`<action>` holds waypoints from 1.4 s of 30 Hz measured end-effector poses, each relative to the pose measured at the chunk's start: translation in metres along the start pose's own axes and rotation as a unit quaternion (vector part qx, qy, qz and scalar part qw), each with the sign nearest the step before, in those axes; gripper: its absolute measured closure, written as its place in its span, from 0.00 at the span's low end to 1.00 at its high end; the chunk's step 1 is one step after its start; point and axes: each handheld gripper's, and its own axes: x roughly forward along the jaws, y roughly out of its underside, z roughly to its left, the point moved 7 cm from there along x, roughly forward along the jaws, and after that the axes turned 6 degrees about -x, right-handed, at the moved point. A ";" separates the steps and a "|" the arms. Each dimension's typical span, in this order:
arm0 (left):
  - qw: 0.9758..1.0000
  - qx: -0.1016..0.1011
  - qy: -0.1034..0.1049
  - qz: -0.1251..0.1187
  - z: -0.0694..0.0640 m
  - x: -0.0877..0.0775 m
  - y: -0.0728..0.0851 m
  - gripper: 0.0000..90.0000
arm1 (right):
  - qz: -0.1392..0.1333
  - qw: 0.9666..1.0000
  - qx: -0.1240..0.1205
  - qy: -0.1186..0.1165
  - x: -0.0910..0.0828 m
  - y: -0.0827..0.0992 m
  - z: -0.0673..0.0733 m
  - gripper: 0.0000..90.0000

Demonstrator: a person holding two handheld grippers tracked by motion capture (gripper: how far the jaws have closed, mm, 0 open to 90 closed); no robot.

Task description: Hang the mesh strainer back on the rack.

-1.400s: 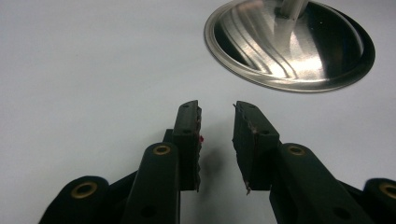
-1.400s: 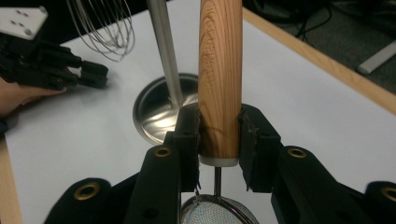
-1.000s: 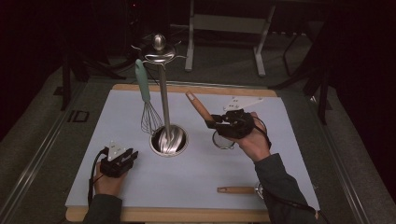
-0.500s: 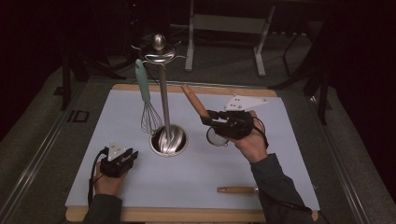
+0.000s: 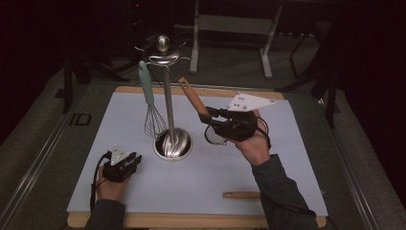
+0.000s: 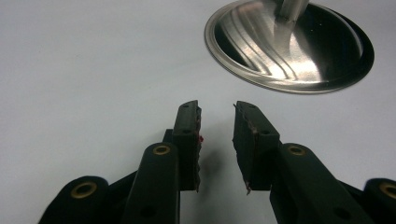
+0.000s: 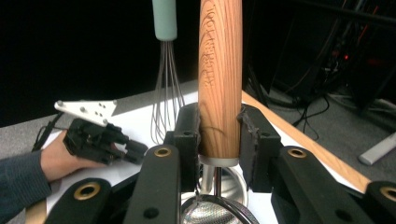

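The right gripper (image 5: 207, 118) clamps a strainer's wooden handle (image 7: 220, 74), lifted right of the utensil stand (image 5: 167, 105), presumably for hanging. The left gripper (image 6: 215, 140), jaws apart, idles near left.

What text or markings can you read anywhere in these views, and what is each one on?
"KITCHEN TOOL", roughly; the letters are blurred: engraved lengthwise on the round wooden handle of the metal mesh strainer, clamped in the right gripper.
Black outlined marking on the grey floor left of the table: too small to read.
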 end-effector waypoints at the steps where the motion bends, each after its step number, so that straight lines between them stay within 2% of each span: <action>1: 1.000 0.000 0.000 0.000 0.000 0.000 0.000 0.79 | 0.000 1.000 0.000 0.000 0.000 0.000 0.000 0.79; 9: 1.000 -0.001 0.001 0.000 0.000 0.000 0.000 0.79 | -0.039 0.999 -0.013 -0.003 -0.005 -0.025 0.007 0.79; 16: 1.000 0.000 0.000 0.001 0.000 0.000 0.000 0.79 | -0.051 0.999 -0.020 0.000 -0.006 -0.035 0.012 0.79; 23: 1.000 0.000 0.000 0.001 0.000 0.000 0.000 0.79 | -0.047 0.999 -0.023 -0.007 0.002 -0.037 0.017 0.79; 32: 1.000 0.000 0.001 0.001 0.000 0.000 0.000 0.79 | -0.037 0.999 -0.014 0.000 0.017 -0.035 0.010 0.79; 42: 1.000 -0.001 0.001 0.000 0.000 0.000 0.000 0.79 | -0.006 1.000 -0.023 0.004 0.040 -0.032 0.012 0.79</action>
